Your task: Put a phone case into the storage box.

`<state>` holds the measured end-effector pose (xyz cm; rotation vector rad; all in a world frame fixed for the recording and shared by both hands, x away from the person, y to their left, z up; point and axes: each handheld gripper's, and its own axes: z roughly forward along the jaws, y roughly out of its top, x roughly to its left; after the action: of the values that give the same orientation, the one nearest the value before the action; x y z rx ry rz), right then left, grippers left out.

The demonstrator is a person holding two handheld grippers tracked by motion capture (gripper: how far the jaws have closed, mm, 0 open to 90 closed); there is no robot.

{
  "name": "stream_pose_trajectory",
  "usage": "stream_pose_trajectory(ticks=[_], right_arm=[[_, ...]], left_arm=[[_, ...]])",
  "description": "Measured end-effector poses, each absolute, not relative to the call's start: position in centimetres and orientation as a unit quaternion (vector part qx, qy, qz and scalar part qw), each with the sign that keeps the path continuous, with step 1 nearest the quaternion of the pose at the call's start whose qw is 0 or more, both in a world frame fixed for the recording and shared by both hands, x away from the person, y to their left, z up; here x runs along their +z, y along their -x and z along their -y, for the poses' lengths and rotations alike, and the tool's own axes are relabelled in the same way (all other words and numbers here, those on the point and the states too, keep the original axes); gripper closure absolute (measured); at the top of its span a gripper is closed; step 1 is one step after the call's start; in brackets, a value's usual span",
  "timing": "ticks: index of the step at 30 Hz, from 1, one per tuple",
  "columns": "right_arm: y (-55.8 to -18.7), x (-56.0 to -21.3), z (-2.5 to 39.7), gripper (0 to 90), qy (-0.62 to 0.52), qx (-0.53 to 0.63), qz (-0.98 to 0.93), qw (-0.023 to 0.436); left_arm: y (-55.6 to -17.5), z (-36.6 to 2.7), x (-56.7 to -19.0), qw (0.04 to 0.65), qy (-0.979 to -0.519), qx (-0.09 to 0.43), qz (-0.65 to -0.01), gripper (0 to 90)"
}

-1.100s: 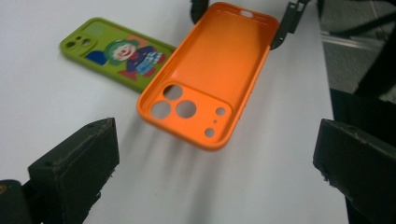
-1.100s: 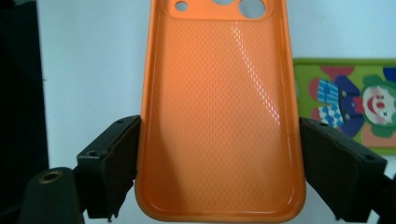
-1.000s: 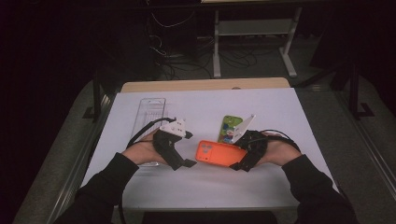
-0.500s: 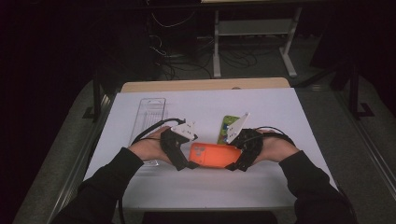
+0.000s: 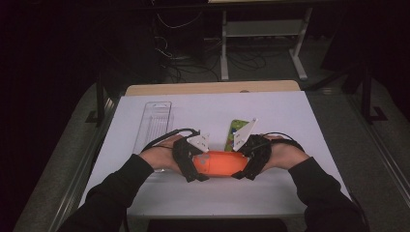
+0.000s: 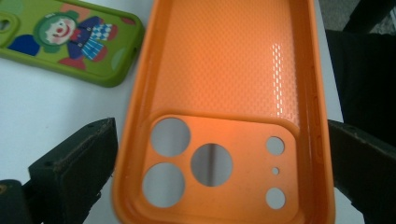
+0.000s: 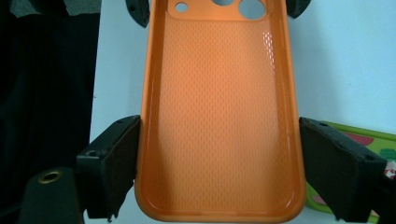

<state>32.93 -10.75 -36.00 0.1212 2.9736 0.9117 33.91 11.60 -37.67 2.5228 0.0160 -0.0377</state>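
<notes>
Orange phone case (image 5: 221, 164): near front edge of white table (image 5: 290, 116), inside up, held between both tools. Left gripper (image 6: 219, 154) pinches camera-cutout end; right gripper (image 7: 219, 154) pinches plain end. Green cartoon phone case (image 5: 237, 129) just behind; clear plastic tray (image 5: 155, 121) left. Open surface behind. Case ends hidden under grippers from above.

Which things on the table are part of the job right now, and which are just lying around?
In the job:
orange case, open side up
left gripper, jaws either side of its camera-hole end
right gripper, jaws either side of its other end

Lying about:
green case, beyond the orange one
clear tray, far left
</notes>
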Motion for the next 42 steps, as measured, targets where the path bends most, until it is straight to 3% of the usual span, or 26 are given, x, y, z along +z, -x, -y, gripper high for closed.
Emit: stream_pose_trajectory(ticks=[7,19,28,38,42], right_arm=[[-32.7,-36.0,10.6,15.2,-0.034,0.297,-0.954,0.009],[-32.7,-36.0,10.7,15.2,-0.040,0.296,-0.954,0.002],[-32.9,-36.0,10.8,14.9,-0.033,0.302,-0.953,0.001],[-33.2,-36.0,11.6,12.2,-0.067,0.321,-0.944,-0.036],[-33.6,-35.7,12.2,9.9,-0.071,0.339,-0.938,-0.015]], left_arm=[[-33.8,-11.4,-37.8,0.292,-0.956,-0.013,0.002,1.3],[-33.6,-11.5,-37.7,0.297,-0.955,-0.018,0.007,14.0],[-33.5,-11.4,-37.6,0.299,-0.954,-0.020,0.008,15.8],[-33.1,-11.5,-38.1,0.288,-0.957,-0.018,-0.006,16.5],[-33.2,-11.9,-38.4,0.284,-0.958,-0.010,-0.033,16.5]])
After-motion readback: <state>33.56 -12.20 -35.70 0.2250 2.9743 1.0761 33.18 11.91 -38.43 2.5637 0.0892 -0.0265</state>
